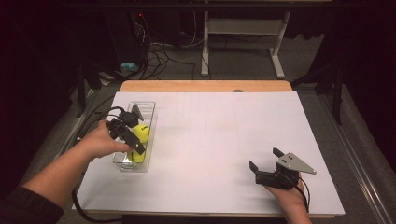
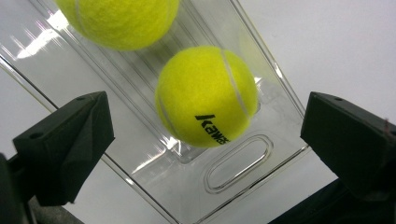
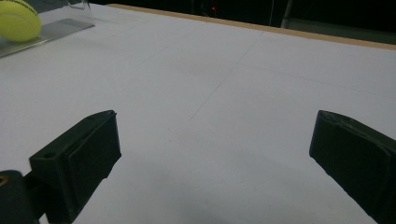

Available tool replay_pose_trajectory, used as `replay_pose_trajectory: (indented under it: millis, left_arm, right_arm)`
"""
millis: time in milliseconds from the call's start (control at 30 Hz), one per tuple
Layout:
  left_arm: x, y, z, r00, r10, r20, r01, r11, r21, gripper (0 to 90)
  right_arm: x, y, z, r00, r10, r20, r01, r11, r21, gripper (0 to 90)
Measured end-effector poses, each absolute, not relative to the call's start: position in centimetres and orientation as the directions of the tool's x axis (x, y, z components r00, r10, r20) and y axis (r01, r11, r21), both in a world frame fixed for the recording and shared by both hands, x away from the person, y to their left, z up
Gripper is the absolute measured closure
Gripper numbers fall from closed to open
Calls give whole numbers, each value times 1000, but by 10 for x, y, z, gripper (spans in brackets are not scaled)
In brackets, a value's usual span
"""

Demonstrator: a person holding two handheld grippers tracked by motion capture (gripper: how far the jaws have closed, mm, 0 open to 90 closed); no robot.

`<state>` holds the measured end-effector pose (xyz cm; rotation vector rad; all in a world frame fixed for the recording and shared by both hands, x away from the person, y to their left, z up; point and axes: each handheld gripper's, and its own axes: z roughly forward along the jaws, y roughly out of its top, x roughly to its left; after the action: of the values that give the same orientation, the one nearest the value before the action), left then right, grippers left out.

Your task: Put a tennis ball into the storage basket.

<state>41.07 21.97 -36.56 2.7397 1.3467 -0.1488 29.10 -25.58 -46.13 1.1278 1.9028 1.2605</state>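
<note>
**Left jaws standing clear of ball in tray**

We are finding the left gripper (image 1: 136,145) hovering over the clear plastic tray (image 1: 148,108) at the left side of the counter (image 1: 224,140), its jaws spread wide with nothing pressed between them. A yellow tennis ball (image 2: 207,95) is lying in the near end of the tray, apart from both jaws; a second ball (image 2: 119,21) is sitting just beyond it. We are seeing the right gripper (image 1: 265,157) resting at the near right, jaws wide and holding nothing.
</note>
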Motion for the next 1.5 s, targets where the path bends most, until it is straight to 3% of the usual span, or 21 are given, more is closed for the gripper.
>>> replay_pose_trajectory:
  millis: [633, 1500]
  left_arm:
    - [411, 208, -359, 623, 774, -113, 782, -622, 50, 0]
    - [412, 151, -353, 683, 720, -123, 730, -680, 75, 0]
  right_arm:
    - [291, -256, -461, -467, 884, -17, 329, 192, 925, 20]
    - [291, -256, -461, -468, 883, -19, 328, 194, 925, 21]
